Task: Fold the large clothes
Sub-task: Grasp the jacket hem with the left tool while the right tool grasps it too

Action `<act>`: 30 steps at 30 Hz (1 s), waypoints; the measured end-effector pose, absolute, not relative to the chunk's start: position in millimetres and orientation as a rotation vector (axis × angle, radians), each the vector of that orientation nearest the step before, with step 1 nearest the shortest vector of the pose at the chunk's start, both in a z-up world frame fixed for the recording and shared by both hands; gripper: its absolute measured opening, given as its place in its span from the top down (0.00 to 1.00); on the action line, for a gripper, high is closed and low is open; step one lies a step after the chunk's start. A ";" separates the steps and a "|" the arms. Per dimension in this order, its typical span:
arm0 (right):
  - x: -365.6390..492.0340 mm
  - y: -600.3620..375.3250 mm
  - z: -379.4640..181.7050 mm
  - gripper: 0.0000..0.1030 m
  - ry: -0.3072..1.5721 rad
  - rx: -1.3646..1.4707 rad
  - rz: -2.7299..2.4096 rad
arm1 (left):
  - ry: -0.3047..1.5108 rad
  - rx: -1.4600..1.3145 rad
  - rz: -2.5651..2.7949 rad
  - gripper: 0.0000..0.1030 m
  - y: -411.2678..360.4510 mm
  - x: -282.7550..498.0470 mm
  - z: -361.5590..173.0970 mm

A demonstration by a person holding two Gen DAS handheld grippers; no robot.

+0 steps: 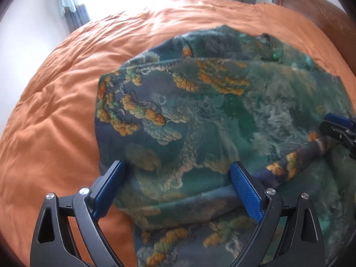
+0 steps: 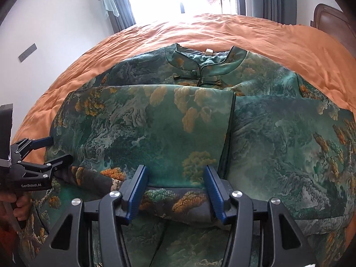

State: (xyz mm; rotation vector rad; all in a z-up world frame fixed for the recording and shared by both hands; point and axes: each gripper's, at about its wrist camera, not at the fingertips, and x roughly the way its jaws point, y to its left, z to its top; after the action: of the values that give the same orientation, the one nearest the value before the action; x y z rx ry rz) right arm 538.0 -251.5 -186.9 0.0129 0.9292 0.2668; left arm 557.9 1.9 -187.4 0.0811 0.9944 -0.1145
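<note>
A large padded green jacket [image 2: 155,122] with an orange and teal landscape print lies face up on the bed, its stand collar [image 2: 200,66] at the far end and both sleeves folded across the front. My right gripper [image 2: 175,171] is shut on the thick doubled-up bottom hem [image 2: 178,200], which bulges between its blue pads. In the left wrist view the right gripper [image 1: 327,125] holds a raised ridge of the jacket [image 1: 200,111]. My left gripper [image 1: 178,166] stands wide open over the hem at the jacket's left side, pads apart from the cloth. The right wrist view shows the left gripper [image 2: 62,148] beside that edge.
An orange quilt [image 1: 55,133] covers the bed around the jacket. A brown wooden headboard [image 1: 311,2] rises at the far right. A bright window with grey curtains [image 2: 124,2] is beyond the bed. A person's hand [image 2: 20,209] holds the left gripper's handle.
</note>
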 end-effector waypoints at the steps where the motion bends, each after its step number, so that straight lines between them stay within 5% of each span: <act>1: 535.5 -252.0 -181.9 0.48 0.926 0.015 0.260 | 0.987 0.068 -0.136 0.08 4.0 550.4 -180.1; 7: 473.8 -295.4 -150.3 0.31 0.861 0.064 0.270 | 0.936 0.074 -0.180 0.07 37.3 469.9 -152.5; 18: 336.2 -452.7 -159.8 0.31 0.909 0.144 0.021 | 1.124 -0.272 -0.343 0.07 87.7 353.7 -189.5; 30: 300.0 -533.0 -213.7 0.29 1.058 0.431 0.191 | 1.187 -0.295 -0.496 0.09 47.0 367.6 -213.8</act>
State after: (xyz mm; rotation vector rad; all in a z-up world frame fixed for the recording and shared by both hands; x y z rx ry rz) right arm 300.0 -533.0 -213.7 0.4310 1.0581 0.1909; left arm 367.6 47.0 -213.8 -0.2949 1.1867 -0.4957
